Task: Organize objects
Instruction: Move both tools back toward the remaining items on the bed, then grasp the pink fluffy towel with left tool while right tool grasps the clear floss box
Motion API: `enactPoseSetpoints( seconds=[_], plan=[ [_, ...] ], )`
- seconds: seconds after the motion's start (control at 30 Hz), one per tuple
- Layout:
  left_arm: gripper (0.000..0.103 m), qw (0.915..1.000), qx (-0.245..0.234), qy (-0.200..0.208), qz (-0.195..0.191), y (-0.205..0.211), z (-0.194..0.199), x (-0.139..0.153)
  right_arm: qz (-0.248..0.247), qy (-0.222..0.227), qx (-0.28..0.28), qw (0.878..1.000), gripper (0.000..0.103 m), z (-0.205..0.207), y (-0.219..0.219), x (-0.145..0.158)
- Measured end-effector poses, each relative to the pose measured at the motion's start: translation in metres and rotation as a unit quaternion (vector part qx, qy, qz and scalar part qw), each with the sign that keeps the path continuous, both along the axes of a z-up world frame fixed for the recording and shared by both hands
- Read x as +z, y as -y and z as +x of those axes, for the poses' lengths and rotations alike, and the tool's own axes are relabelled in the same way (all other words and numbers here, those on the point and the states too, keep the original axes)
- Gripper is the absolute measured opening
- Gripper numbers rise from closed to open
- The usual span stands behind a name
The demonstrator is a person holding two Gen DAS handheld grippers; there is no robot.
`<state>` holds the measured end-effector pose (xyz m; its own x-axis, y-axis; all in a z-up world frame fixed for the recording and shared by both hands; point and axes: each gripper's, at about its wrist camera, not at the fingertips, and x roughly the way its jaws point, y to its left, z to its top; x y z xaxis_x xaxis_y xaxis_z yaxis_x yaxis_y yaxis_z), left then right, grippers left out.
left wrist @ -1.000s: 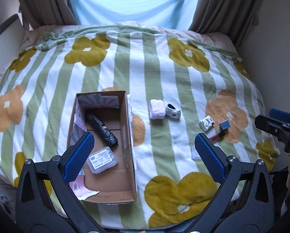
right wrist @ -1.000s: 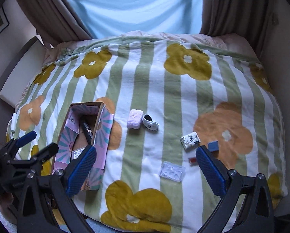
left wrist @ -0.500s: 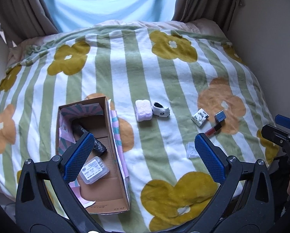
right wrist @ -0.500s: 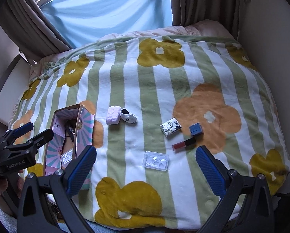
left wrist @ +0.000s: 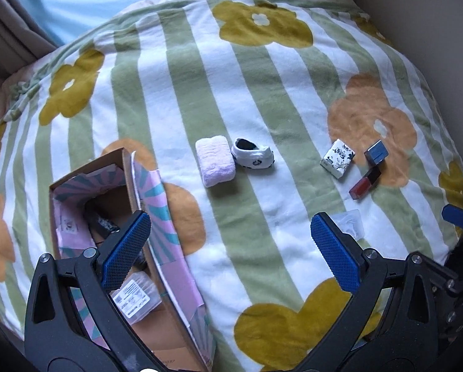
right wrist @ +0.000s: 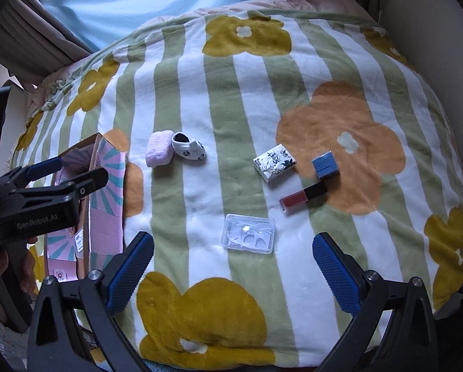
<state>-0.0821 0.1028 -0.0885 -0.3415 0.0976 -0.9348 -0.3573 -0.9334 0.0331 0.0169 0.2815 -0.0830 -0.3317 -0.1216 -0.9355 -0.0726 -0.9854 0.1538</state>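
A cardboard box (left wrist: 129, 186) with pink and teal flaps lies at the left of the bed; it also shows in the right wrist view (right wrist: 107, 167). It holds a black roll (left wrist: 102, 221) and a clear labelled case (left wrist: 135, 297). On the blanket lie a pink towel (left wrist: 215, 160), a small white shoe (left wrist: 253, 157), a patterned tissue pack (right wrist: 274, 162), a blue box (right wrist: 325, 165), a red lip gloss (right wrist: 302, 197) and a clear plastic case (right wrist: 250, 233). My left gripper (left wrist: 230, 248) is open and empty beside the box. My right gripper (right wrist: 233, 262) is open and empty, just in front of the clear case.
The bed is covered by a green-striped flowered blanket (right wrist: 231, 71). A wall (right wrist: 442, 31) runs along the right side. Curtains and a pale blue window cover (right wrist: 138, 3) stand behind the bed. The left gripper shows at the left edge of the right wrist view (right wrist: 61, 170).
Both grippers have swung right and come closer to the bed. The box has slid to the left in both views. Nothing was picked up.
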Motion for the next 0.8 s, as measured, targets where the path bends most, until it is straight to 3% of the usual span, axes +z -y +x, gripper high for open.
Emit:
enactPoseSetpoints(
  seconds=[0.2, 0.43, 0.6, 0.73, 0.8],
  plan=[
    [0.099, 0.9998, 0.007, -0.011, -0.015, -0.024, -0.015, -0.05, 0.003, 0.017, -0.012, 1.0, 0.102, 0.0, 0.0, -0.051],
    [0.099, 0.9964, 0.062, -0.059, 0.003, -0.031, -0.024, -0.086, 0.01, 0.013, -0.018, 1.0, 0.102, 0.003, 0.006, -0.093],
    [0.098, 0.9879, 0.116, -0.103, 0.004, -0.014, -0.03, -0.105, 0.027, 0.002, -0.011, 1.0, 0.102, 0.003, 0.015, -0.113],
    [0.097, 0.9813, 0.154, -0.111, -0.032, 0.003, -0.045, -0.124, 0.042, -0.003, -0.006, 0.999, 0.102, 0.003, 0.02, -0.127],
    [0.092, 0.9814, 0.14, -0.12, -0.05, 0.002, -0.05, -0.13, 0.049, -0.002, -0.003, 0.999, 0.102, 0.003, 0.022, -0.134]
  ],
)
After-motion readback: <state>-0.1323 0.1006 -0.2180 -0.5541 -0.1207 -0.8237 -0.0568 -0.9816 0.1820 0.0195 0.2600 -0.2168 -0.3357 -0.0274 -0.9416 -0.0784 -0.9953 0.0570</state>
